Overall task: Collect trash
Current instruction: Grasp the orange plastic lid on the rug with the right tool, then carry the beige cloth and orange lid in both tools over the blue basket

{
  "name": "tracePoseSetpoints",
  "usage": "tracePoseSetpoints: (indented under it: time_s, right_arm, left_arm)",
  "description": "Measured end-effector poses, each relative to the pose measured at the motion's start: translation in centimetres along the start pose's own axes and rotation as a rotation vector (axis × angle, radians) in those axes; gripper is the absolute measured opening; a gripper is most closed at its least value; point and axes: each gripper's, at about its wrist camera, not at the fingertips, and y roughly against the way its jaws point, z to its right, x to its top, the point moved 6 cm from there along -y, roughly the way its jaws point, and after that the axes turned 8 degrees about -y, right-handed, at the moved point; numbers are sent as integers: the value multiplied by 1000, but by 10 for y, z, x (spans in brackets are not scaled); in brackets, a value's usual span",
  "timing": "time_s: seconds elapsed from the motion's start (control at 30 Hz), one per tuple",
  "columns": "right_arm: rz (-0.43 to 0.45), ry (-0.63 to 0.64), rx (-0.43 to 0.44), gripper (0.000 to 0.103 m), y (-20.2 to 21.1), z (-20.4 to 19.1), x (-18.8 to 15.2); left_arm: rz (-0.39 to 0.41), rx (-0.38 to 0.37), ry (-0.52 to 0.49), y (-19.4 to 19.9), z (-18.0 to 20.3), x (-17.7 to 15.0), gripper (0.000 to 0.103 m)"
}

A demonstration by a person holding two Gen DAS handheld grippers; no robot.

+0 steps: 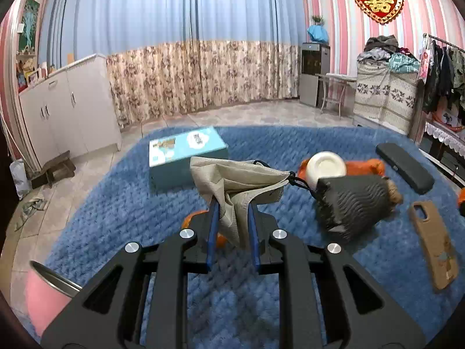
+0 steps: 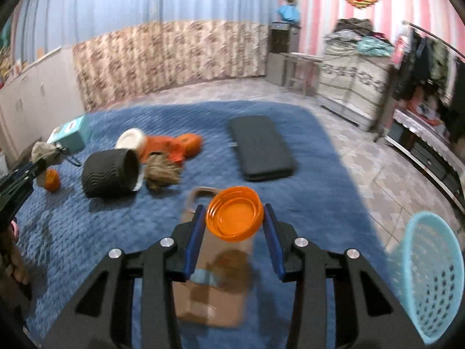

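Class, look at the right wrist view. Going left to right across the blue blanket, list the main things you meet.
Teal box → black ribbed pot → orange lid in the right gripper → black flat case → light blue basket.

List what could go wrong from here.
The orange lid sits tilted between the right gripper jaws and could slip before reaching the blue basket. The beige pouch in the left gripper trails a cord toward the black pot and may snag it.
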Motion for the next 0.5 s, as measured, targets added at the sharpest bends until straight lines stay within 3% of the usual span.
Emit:
tracePoseSetpoints:
  time_s: [0.23, 0.5]
  right_arm:
    - [75, -125, -100, 40, 53, 89, 4]
    - [140, -307, -210, 40, 92, 186, -13]
  left_arm:
    - [109, -80, -22, 47, 35, 39, 17]
    - [174, -272, -142, 90, 137, 63, 17]
